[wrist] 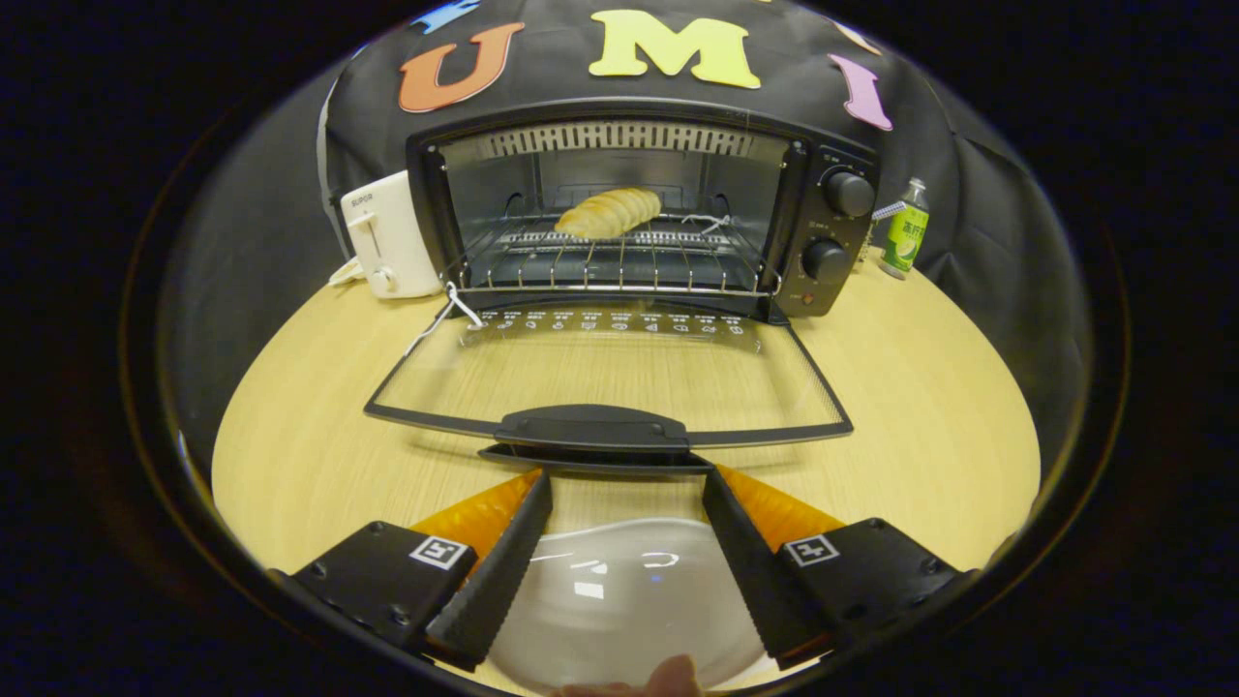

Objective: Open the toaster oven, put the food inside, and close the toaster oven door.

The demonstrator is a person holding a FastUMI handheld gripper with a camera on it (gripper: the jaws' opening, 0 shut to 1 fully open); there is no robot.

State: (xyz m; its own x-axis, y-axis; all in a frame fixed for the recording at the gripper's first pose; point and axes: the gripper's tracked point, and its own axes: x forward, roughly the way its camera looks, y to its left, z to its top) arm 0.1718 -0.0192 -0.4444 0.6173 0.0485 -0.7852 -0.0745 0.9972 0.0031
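Observation:
A black toaster oven (832,145) stands at the back of the wooden table with its glass door (610,373) folded down flat toward me. A golden bread roll (610,213) lies on the wire rack (619,261) inside. The door's black handle (592,429) sits just ahead of my fingertips. My gripper (627,481) is open, with its two dark fingers (503,566) spread wide and nothing between them. A white plate (619,600) lies on the table under and between the fingers, with no food on it.
A white pop-up toaster (387,237) stands left of the oven. A green bottle (905,232) stands to the oven's right. A white string (447,310) hangs at the door's left hinge. A fingertip (668,678) of a person shows at the plate's near edge.

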